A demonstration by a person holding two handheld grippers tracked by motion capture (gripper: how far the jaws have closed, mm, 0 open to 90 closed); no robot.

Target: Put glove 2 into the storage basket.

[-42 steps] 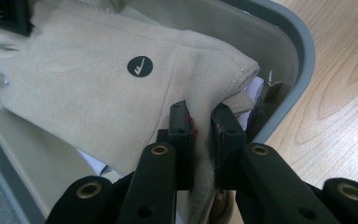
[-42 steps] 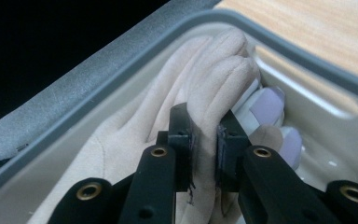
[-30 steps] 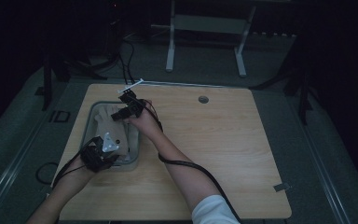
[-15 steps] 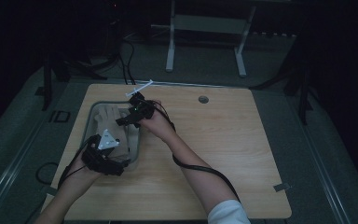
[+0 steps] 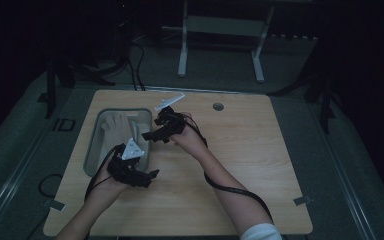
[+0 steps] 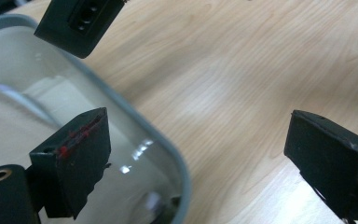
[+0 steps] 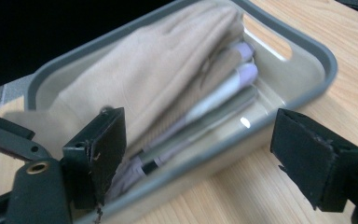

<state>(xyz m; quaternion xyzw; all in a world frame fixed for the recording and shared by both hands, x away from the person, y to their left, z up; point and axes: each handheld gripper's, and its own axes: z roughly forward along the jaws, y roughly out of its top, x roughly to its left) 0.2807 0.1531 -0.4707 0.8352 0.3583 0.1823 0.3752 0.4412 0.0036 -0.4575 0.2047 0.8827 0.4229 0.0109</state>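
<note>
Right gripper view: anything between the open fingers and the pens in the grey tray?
Only the grey tray's near wall. The right gripper is open and sits just outside that rim, with the pens lying inside beside a beige glove. Nothing covers the pens from above, so going over the rim looks open.

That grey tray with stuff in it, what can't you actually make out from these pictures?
- Tray contents, right gripper view: a beige cloth covers the far side; the pens run under the near wall and left jaw.
- Tray, left gripper view: cut off by the frame edge, its inside glare and blur.
- High view: dim and small; the left claw overlaps the tray's near corner.
</note>
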